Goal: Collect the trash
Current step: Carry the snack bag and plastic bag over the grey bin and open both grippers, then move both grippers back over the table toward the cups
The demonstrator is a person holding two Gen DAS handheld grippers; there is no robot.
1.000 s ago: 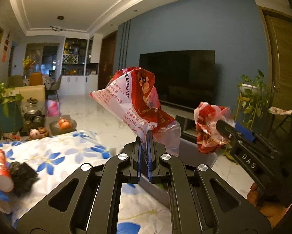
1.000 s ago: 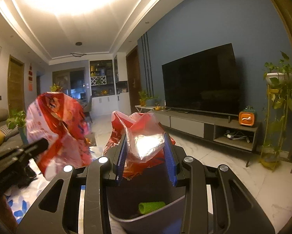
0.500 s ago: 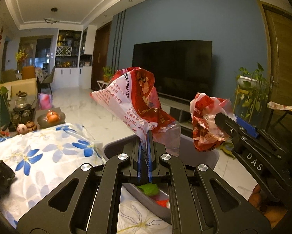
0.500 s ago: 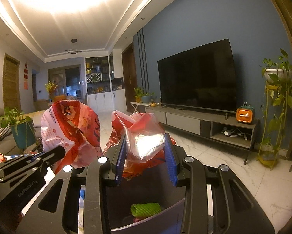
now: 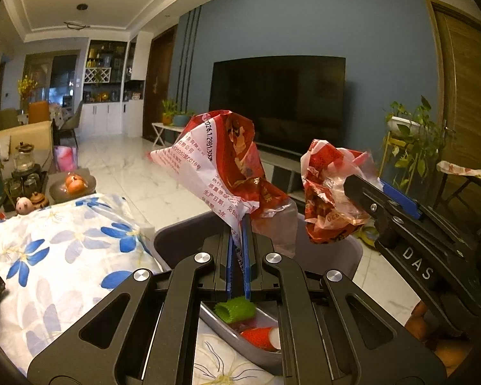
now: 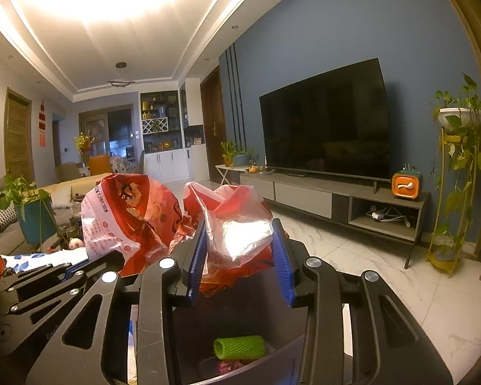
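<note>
My left gripper (image 5: 237, 240) is shut on a red and white snack bag (image 5: 221, 160) and holds it above the grey trash bin (image 5: 182, 234). My right gripper (image 6: 240, 250) is shut on a crumpled red and clear wrapper (image 6: 237, 224), also over the bin (image 6: 288, 349). The right gripper and its wrapper (image 5: 330, 199) show at the right of the left wrist view. The left bag (image 6: 128, 218) shows left of the right gripper. Inside the bin lie a green foam sleeve (image 6: 238, 346) and a red and white piece (image 5: 261, 337).
A table with a white cloth with blue flowers (image 5: 54, 256) lies left of the bin. A TV (image 6: 323, 134) on a low console (image 6: 336, 199) stands against the blue wall. Plant stands (image 6: 458, 166) are at the right. The floor is white marble (image 6: 416, 295).
Both grippers have moved with their wrappers over the bin; more of the bin's inside now shows below them. The cloth-covered table has slid left in the left wrist view.
</note>
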